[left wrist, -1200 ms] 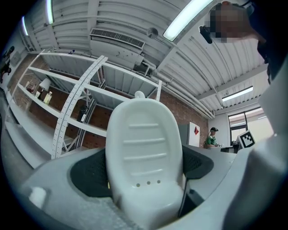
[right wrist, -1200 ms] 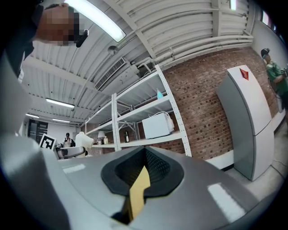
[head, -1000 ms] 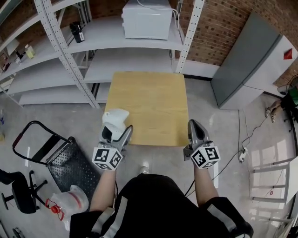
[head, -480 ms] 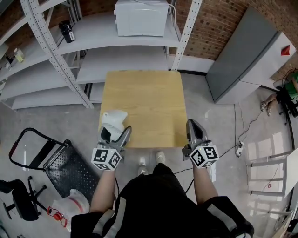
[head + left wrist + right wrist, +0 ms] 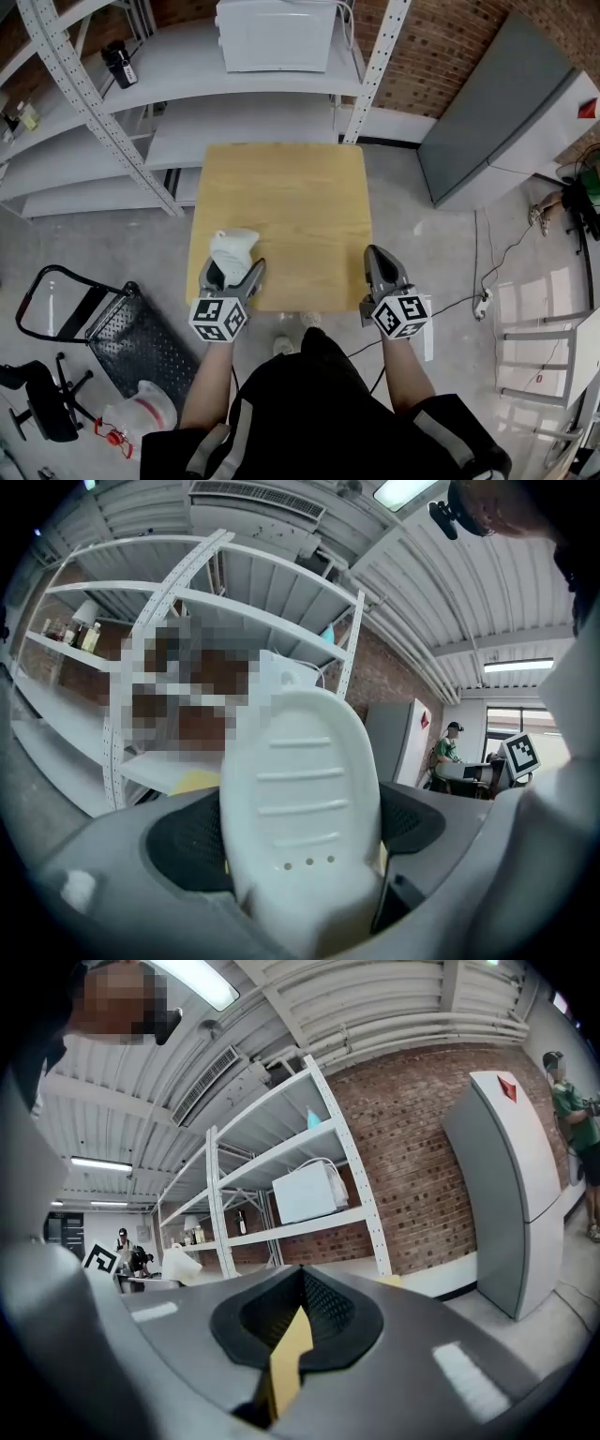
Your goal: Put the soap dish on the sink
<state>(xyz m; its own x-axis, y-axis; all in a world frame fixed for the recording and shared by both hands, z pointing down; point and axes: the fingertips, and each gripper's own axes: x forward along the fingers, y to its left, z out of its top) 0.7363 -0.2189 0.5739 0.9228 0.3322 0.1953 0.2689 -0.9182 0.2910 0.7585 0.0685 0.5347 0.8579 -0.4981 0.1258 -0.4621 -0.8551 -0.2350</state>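
Holding the soap dish (image 5: 232, 249), the left gripper (image 5: 231, 270) sits at lower centre-left of the head view. Its jaws stand wide, one pad pressed against each long side of the dish. In the left gripper view the dish (image 5: 300, 808) fills the gap between the jaws. It is white and oval, standing on end, with raised ribs and three small holes on the face turned to the camera.

In the head view the dish overlaps the lower-left corner of the wooden table (image 5: 281, 197). Whether it touches the tabletop cannot be told.

The right gripper (image 5: 377, 255) is at lower centre-right, over the table's lower-right corner. Its jaws are closed together with nothing between them; only a thin slit of yellow shows in the right gripper view.

White shelving (image 5: 187, 122) runs across the top of the head view, with a white microwave (image 5: 277, 33) on its upper shelf. A grey cabinet (image 5: 497, 122) stands at upper right against the brick wall. A black trolley (image 5: 141, 337) lies at lower left.
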